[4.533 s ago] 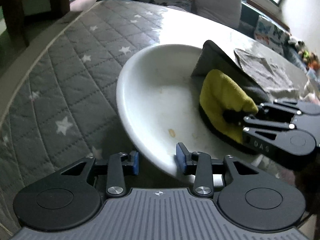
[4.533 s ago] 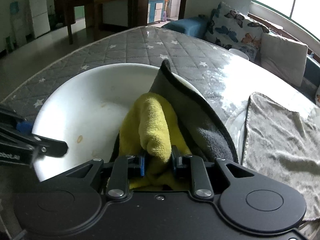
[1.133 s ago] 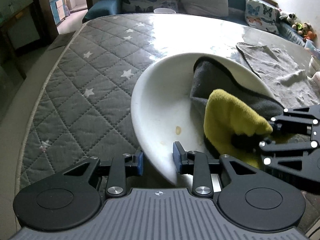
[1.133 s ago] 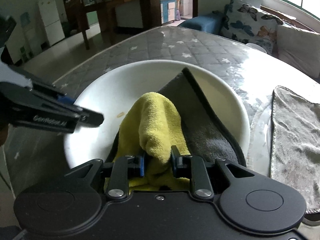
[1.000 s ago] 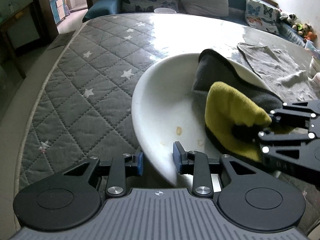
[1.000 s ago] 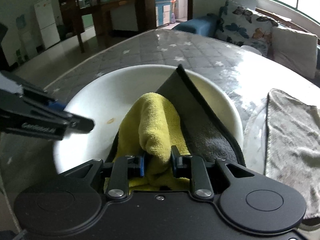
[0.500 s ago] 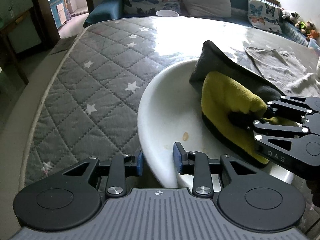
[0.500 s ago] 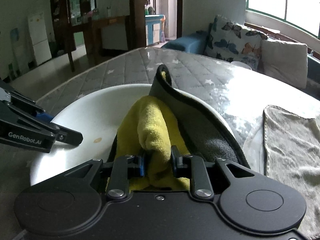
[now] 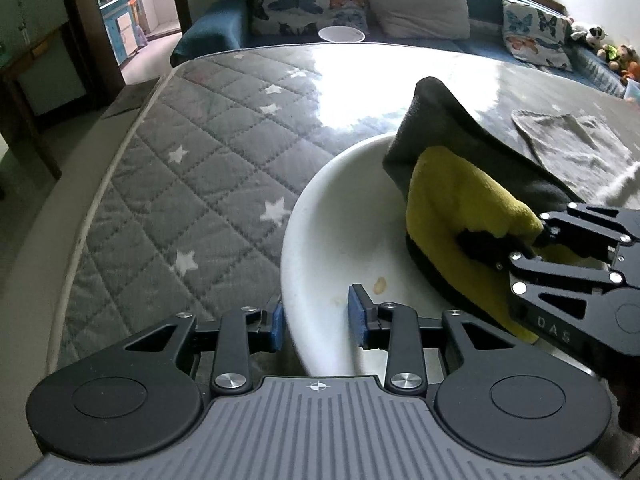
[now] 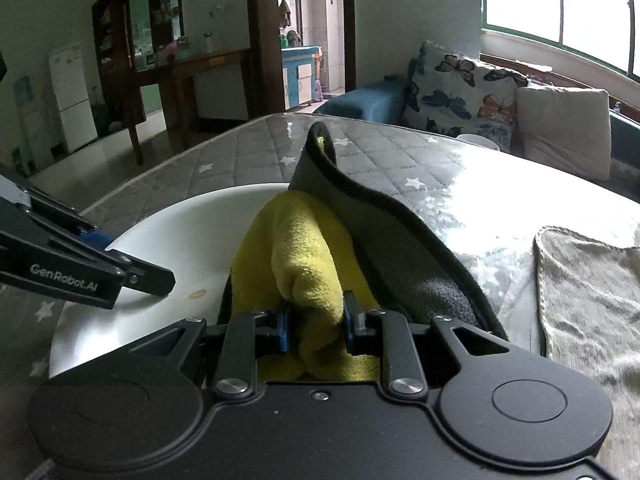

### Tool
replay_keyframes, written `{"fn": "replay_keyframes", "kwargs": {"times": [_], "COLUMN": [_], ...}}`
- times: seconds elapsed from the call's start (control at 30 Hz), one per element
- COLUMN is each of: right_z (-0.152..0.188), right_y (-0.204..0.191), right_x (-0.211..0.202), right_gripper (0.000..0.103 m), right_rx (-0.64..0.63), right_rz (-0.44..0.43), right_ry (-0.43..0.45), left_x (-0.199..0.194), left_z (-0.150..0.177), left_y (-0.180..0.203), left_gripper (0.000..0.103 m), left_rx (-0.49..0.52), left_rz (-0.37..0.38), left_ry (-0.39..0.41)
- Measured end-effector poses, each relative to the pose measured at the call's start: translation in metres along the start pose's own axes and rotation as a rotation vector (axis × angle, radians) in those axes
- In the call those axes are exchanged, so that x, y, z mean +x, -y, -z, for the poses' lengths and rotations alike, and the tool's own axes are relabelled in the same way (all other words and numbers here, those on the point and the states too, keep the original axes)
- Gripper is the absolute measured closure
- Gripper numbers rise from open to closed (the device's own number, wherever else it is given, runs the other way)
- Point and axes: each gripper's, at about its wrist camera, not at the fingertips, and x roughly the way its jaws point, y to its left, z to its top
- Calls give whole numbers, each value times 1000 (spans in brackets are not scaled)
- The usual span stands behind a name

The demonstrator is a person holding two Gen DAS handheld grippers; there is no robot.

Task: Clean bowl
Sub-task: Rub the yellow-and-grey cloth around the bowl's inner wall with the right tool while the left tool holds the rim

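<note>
A white bowl [image 9: 340, 220] sits tilted over the quilted table, with a small brown stain [image 9: 379, 285] on its inside. My left gripper [image 9: 316, 318] is shut on the bowl's near rim, one blue pad outside the wall and one inside. In the right wrist view the same fingers [image 10: 132, 272] clamp the bowl [image 10: 192, 232] from the left. My right gripper [image 10: 316, 320] is shut on a yellow and grey cloth [image 10: 296, 240]. The cloth [image 9: 460, 208] lies against the bowl's right inner side, its grey flap standing above the far rim. The stain [image 10: 197, 293] is uncovered.
A grey towel [image 9: 568, 140] lies flat on the table to the right of the bowl. A white cup [image 9: 341, 34] stands at the far edge. The table's quilted star cover [image 9: 180, 168] ends at a curved edge on the left. A sofa with cushions [image 10: 464, 80] stands behind.
The cloth has slid from the bowl's middle toward its far right side, and its grey flap now rises above the rim. Both views have tipped upward. The left gripper's hold is unchanged.
</note>
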Motion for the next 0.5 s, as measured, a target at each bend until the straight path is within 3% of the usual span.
{"fn": "replay_keyframes", "kwargs": {"times": [0.3,0.5], "right_z": [-17,-19], "right_y": [14,12], "right_x": [28,27], "right_gripper": [78,78], "right_rx": [-13,-74], "right_rz": [4,-21], "right_ry": [-9,-36], "left_x": [29,33], "left_z": [-37,-40], "left_y": [-9,-5], "left_gripper": [65,60], "left_rx": [-21,-24], "left_rz": [-25,-41], "left_ry": [0,7]}}
